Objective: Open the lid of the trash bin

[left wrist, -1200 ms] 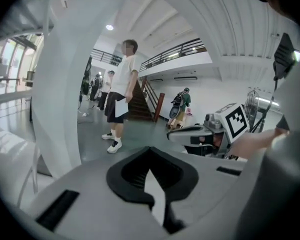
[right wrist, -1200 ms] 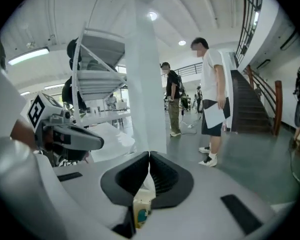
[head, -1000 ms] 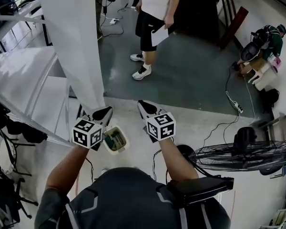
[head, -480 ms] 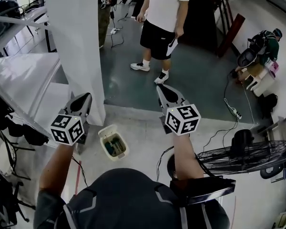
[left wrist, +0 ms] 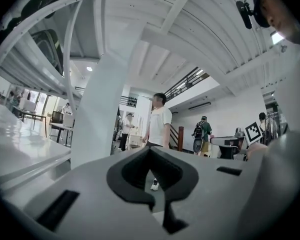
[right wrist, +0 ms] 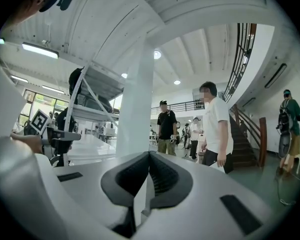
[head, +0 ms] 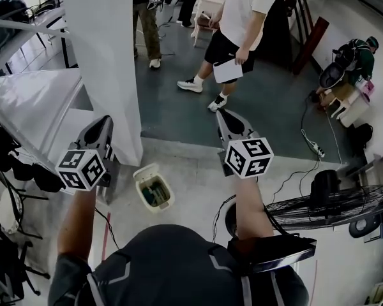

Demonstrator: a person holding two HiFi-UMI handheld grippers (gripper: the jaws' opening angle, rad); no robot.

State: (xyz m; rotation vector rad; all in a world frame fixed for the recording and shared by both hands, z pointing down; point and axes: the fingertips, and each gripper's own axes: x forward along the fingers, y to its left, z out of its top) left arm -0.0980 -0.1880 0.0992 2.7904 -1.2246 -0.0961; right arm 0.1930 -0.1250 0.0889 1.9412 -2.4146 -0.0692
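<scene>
A small cream trash bin (head: 152, 188) stands on the pale floor, low in the head view between my two arms; its top shows a dark greenish inside. My left gripper (head: 102, 127) is held up to the left of the bin and well above it, jaws shut on nothing (left wrist: 150, 151). My right gripper (head: 226, 118) is up to the bin's right, also shut and empty (right wrist: 150, 154). Neither gripper touches the bin, and the bin does not show in either gripper view.
A white pillar (head: 105, 56) rises just behind the left gripper. A metal rack (head: 25, 101) fills the left side. A person in a white shirt (head: 239, 18) walks ahead with papers. A floor fan (head: 332, 206) and cables (head: 313, 142) lie to the right.
Both grippers have risen and spread apart, the left one moving left away from above the bin. The person in the white shirt has walked to the right.
</scene>
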